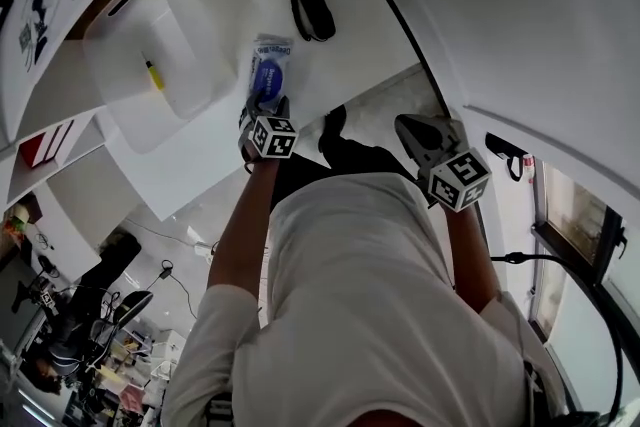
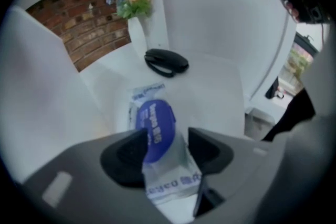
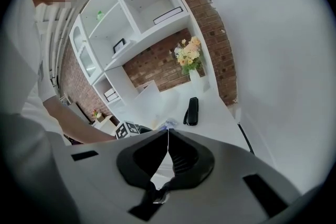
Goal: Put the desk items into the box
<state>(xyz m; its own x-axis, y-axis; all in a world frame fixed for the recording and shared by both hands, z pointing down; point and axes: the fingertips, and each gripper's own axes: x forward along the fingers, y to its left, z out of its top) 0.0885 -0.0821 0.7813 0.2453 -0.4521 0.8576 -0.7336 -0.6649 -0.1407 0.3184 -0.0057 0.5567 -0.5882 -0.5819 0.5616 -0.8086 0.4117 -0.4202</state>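
A clear packet of wipes with a blue lid [image 1: 270, 70] lies on the white desk [image 1: 375, 30], just right of the white box [image 1: 128, 27]. My left gripper [image 1: 267, 105] is over its near end. In the left gripper view the packet [image 2: 155, 122] lies between the jaws of the left gripper [image 2: 167, 135], which stand wide; the pads do not press on it. A small yellow item [image 1: 153, 75] lies inside the box. My right gripper [image 1: 403, 126] hangs off the desk's edge, shut and empty, as the right gripper [image 3: 168, 131] view confirms.
A black pouch-like item [image 1: 310, 3] lies further back on the desk, also in the left gripper view [image 2: 166, 62]. A vase of flowers [image 2: 134, 0] stands behind it by a brick wall. White shelves [image 3: 134, 13] rise at the left. The box wall [image 2: 37, 81] is left of the packet.
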